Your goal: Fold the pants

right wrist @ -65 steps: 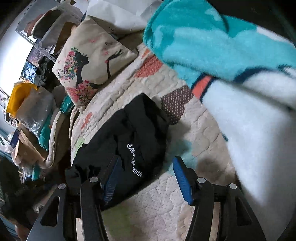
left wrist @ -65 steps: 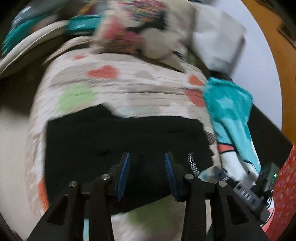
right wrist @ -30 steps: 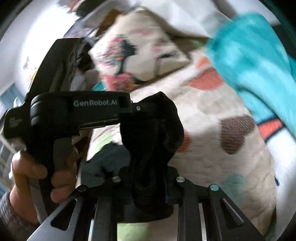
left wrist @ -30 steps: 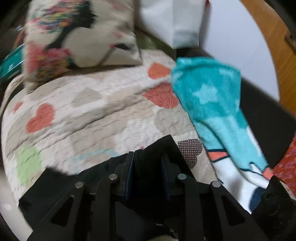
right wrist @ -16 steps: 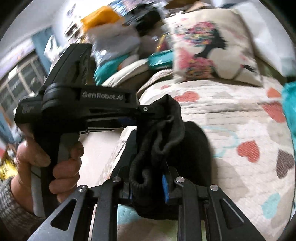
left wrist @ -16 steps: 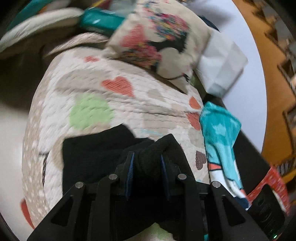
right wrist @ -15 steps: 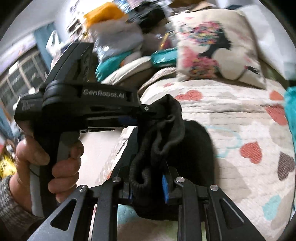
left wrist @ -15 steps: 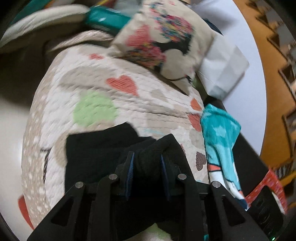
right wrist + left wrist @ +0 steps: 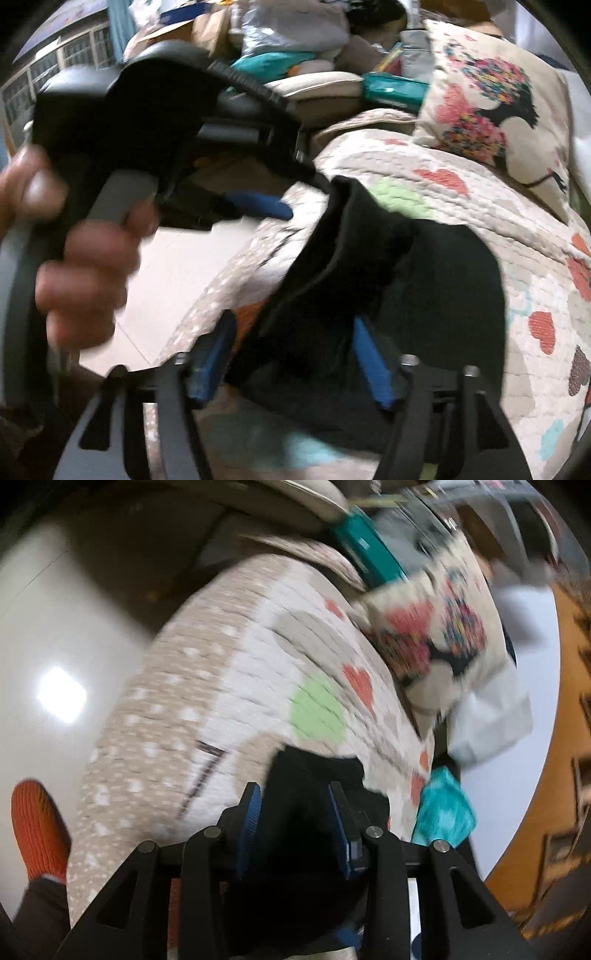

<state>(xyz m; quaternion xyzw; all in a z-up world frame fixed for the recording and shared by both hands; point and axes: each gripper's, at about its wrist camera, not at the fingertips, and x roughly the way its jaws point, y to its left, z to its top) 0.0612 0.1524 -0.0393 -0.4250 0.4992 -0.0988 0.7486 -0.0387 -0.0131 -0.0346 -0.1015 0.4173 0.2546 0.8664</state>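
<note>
Lying on the quilt [image 9: 461, 206], black pants [image 9: 436, 280] (long axis unclear), left hand-held gripper [image 9: 294, 819] released, right hand-held gripper [image 9: 291, 354] released.

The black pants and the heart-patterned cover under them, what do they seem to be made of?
The black pants look like soft matte knit, perhaps cotton jersey: they drape in limp folds with no shine. The cover looks like a quilted cotton bedspread: rows of stitching puff its surface, with printed hearts in a flat, dull finish. Motion blur leaves the exact fibre of both open.
</note>
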